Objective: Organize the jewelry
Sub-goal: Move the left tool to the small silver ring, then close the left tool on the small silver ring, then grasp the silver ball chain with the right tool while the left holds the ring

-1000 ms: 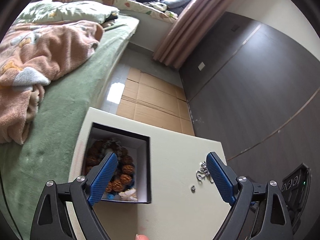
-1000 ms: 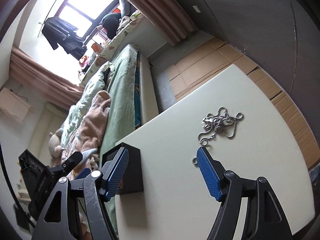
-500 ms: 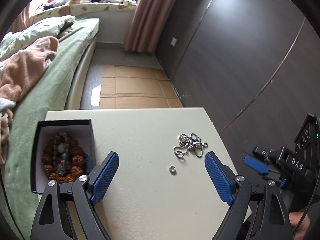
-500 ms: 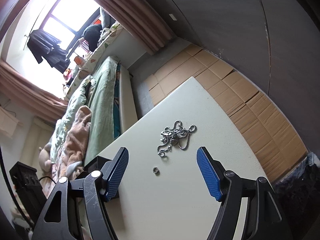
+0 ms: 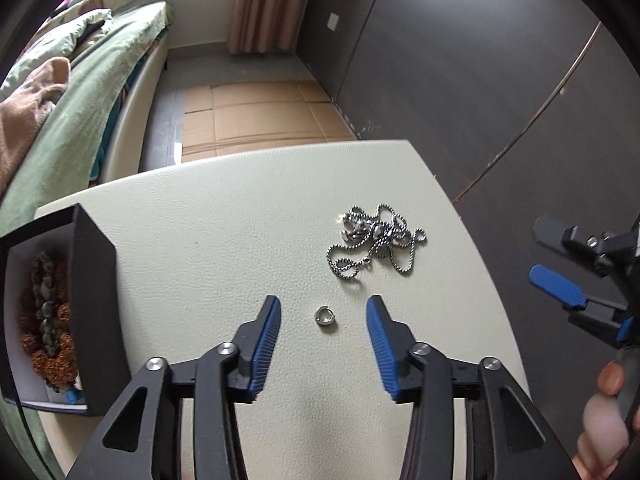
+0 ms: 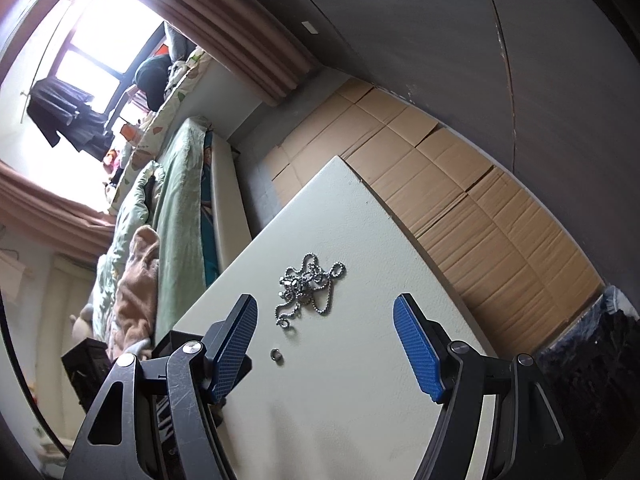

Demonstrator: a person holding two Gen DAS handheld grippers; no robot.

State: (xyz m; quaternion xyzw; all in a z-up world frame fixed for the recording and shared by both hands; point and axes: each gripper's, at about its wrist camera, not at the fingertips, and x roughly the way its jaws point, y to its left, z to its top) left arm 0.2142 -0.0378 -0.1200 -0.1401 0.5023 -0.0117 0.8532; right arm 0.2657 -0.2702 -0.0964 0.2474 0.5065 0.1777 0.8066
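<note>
left gripper (image 5: pixel 323 322) closing around little ring (image 5: pixel 325 315), not pinching yet; to grab it | right gripper (image 6: pixel 325 336) spread, empty, near ring; waiting

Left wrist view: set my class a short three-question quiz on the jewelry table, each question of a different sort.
1. True or false: the small ring lies inside the black box.
2. What lies between the left gripper fingers? A) chain B) ring C) beads
3. Fill in: the silver chain lies in a tangled heap on the ____.

Key: 1 false, it lies on the table; 2 B, pads not touching it; 3 table.
</note>
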